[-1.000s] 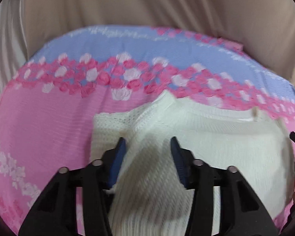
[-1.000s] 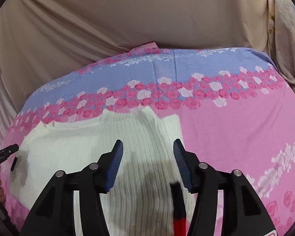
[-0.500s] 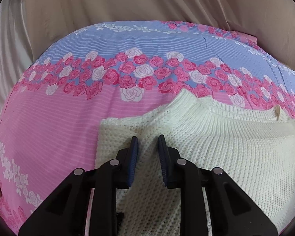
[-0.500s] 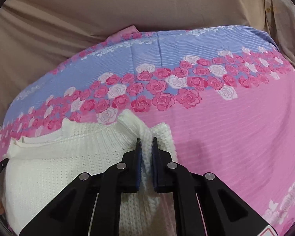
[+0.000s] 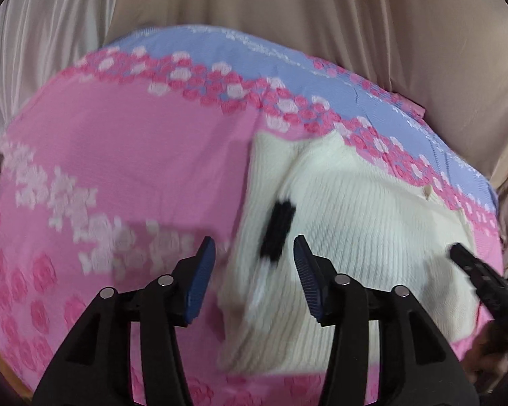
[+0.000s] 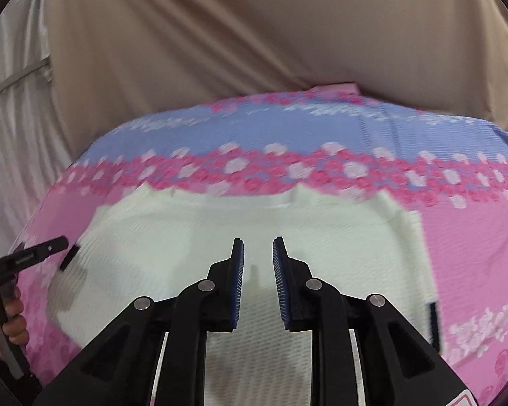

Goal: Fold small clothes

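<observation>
Half a second back both grippers were pinched down on the shoulder corners of the sweater; now both have let go and pulled back, and the views are smeared with motion blur. The left gripper point(image 5: 254, 270) has its jaws spread wide with nothing between them, hanging over the left edge of the cream knit sweater point(image 5: 355, 223). The right gripper point(image 6: 256, 270) has its jaws only partly apart, also empty, hovering above the middle of the sweater point(image 6: 220, 230).

The sweater lies flat on the bed point(image 5: 125, 155), near its right side in the left view, neckline toward the rose band. Both sleeves look tucked in already, so the side folds seem done. The next move is probably grabbing one end and bringing it over the other, which needs both jaws biting through the doubled layers evenly so the tucked sleeves don't slide out.

Material-wise it's a chunky ribbed knit, soft and stretchy, with a black patch point(image 5: 277, 233) on the folded left part. The bed sheet is a thin striped cotton-looking print, pink and lavender with roses. A beige curtain point(image 6: 254, 50) hangs behind.
</observation>
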Demonstrator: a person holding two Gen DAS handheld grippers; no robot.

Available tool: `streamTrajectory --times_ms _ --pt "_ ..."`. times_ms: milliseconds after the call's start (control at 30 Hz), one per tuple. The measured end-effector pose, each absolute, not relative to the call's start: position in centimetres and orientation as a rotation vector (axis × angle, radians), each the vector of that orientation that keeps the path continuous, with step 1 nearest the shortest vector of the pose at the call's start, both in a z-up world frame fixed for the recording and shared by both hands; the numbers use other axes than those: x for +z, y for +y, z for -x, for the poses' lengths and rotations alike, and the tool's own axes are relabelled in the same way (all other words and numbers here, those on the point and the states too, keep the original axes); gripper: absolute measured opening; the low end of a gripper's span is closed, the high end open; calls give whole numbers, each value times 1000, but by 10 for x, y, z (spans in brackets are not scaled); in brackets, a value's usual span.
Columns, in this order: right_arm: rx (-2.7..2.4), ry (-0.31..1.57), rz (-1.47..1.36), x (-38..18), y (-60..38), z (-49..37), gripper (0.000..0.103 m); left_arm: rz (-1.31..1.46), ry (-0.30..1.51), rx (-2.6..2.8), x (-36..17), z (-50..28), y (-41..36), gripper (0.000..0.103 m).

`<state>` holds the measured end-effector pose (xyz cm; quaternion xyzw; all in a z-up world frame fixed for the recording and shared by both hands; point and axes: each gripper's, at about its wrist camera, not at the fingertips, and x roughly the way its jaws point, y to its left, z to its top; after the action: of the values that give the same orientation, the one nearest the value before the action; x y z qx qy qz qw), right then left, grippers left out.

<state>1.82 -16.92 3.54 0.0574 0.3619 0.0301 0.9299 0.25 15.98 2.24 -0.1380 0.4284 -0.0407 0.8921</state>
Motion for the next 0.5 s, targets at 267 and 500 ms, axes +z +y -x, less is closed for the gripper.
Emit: streamTrajectory --times_ms 267,500 --pt "110 841 -59 -18 -125 -45 14 344 956 -79 -14 -15 152 62" --pt "116 843 -68 -19 -128 -45 14 320 977 -88 -12 -23 144 61"
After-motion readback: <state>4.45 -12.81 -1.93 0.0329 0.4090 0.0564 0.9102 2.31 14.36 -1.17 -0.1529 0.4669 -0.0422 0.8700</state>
